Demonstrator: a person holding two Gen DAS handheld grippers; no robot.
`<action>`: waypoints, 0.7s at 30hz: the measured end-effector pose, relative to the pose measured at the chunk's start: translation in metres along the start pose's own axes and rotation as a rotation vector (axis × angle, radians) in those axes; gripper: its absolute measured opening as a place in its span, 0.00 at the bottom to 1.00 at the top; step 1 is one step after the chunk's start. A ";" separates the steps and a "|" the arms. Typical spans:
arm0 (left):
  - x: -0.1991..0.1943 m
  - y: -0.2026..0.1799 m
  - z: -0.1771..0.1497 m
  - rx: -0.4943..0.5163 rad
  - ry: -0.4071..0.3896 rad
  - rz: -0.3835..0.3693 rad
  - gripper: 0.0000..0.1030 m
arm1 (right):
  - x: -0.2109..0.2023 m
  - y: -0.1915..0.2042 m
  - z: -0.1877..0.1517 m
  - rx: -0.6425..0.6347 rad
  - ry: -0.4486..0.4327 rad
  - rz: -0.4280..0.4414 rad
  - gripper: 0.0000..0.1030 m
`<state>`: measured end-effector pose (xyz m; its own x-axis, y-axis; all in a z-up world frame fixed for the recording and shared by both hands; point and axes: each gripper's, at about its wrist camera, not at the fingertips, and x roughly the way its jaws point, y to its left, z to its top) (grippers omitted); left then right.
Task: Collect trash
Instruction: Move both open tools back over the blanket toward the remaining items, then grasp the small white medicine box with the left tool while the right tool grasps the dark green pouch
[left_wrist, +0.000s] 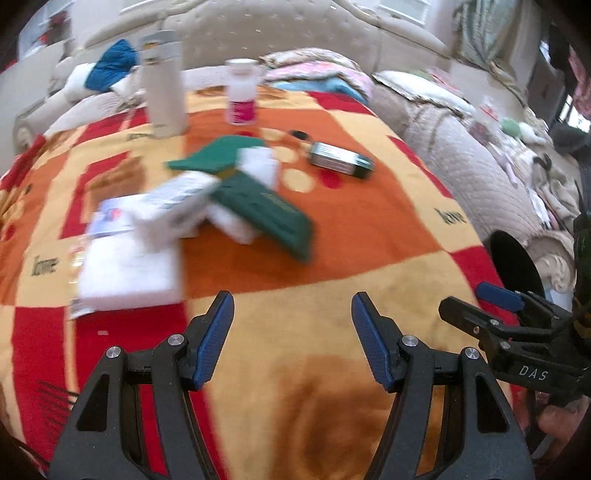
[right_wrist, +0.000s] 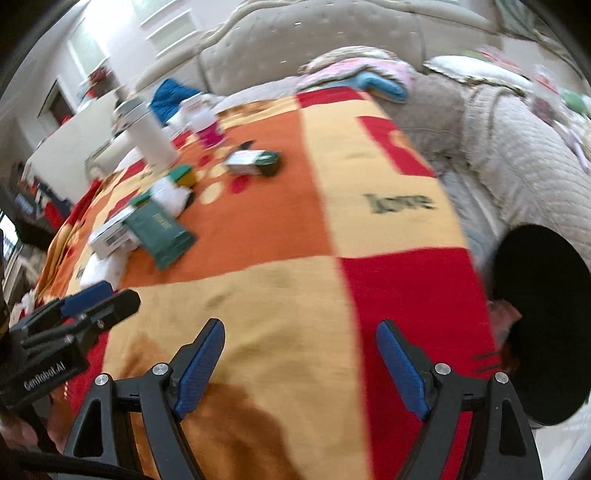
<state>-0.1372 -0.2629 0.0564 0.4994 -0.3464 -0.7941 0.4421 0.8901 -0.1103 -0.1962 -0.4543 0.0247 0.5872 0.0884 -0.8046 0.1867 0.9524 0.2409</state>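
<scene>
Left wrist view: left gripper (left_wrist: 291, 314) open, empty; right gripper (right_wrist: 301, 343) too. Trash pile (left_wrist: 192, 210) (boxes, wrappers) still on bed blanket (left_wrist: 332, 240), well ahead. Black bin (right_wrist: 543, 325) beside bed at right. Nothing seen collected yet; most work left.

Two wrist fisheyes, side by side, angled down over patterned blanket (left_wrist: 332, 229), somewhat blurred, both sharing its clutter

Black grippers (left_wrist: 291, 339) – blue pads, silver screws.
</scene>
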 end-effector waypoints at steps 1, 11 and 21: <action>-0.003 0.010 0.000 -0.010 -0.007 0.010 0.63 | 0.004 0.008 0.002 -0.016 0.004 0.010 0.80; -0.017 0.083 0.026 -0.048 -0.039 0.031 0.63 | 0.052 0.076 0.046 -0.186 0.044 0.134 0.80; 0.017 0.080 0.058 0.114 0.032 0.046 0.66 | 0.092 0.101 0.080 -0.303 0.065 0.193 0.80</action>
<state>-0.0499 -0.2143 0.0691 0.4981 -0.2946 -0.8155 0.5018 0.8649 -0.0059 -0.0605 -0.3731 0.0186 0.5362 0.2840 -0.7949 -0.1701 0.9587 0.2278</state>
